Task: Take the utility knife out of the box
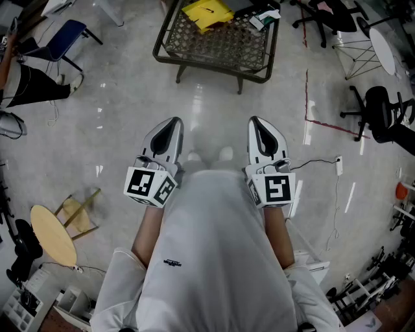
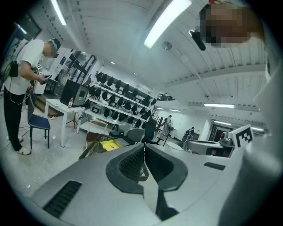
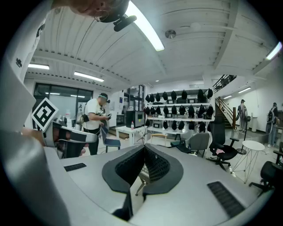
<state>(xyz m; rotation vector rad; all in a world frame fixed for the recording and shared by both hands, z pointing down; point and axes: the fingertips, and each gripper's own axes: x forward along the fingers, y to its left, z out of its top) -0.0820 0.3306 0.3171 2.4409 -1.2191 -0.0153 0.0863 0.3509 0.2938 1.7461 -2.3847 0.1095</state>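
Observation:
A flat yellow box (image 1: 207,13) lies on a low wire-mesh table (image 1: 194,48) at the far side of the floor; no utility knife shows in any view. My left gripper (image 1: 176,121) and right gripper (image 1: 253,120) are held side by side at waist height, pointing towards that table and well short of it. Both have their jaws closed together with nothing between them. In the left gripper view the yellow box (image 2: 109,145) and the mesh table (image 2: 90,149) sit low, just left of the shut left gripper (image 2: 144,148). The right gripper (image 3: 144,148) faces shelves and chairs.
A blue chair (image 1: 65,32) stands at the far left, black office chairs (image 1: 382,113) and a round white table (image 1: 382,48) at the right. A tipped wooden stool (image 1: 55,230) lies at my left, a cable with a plug strip (image 1: 337,165) at my right. A person in a white shirt (image 2: 22,84) stands by a desk.

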